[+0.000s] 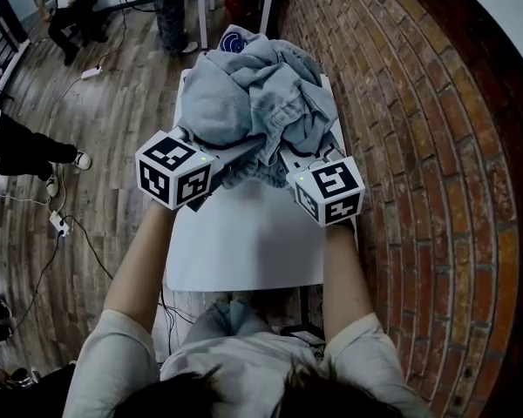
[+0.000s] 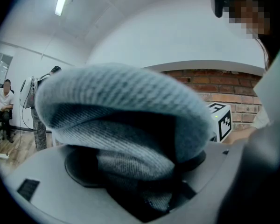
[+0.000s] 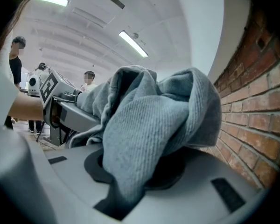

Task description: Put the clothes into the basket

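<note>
I have my left gripper (image 2: 136, 169) and right gripper (image 3: 130, 171), all 2, clamped on the grey clothes (image 1: 253, 103); only the head view shows the white table (image 1: 244, 246) beneath.

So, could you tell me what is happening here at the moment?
A person holds a gripper in each hand. The left gripper and the right gripper are both shut on one grey-blue bundle of clothes, over the far end of the white table beside the brick wall. No basket is clearly in view.
</note>
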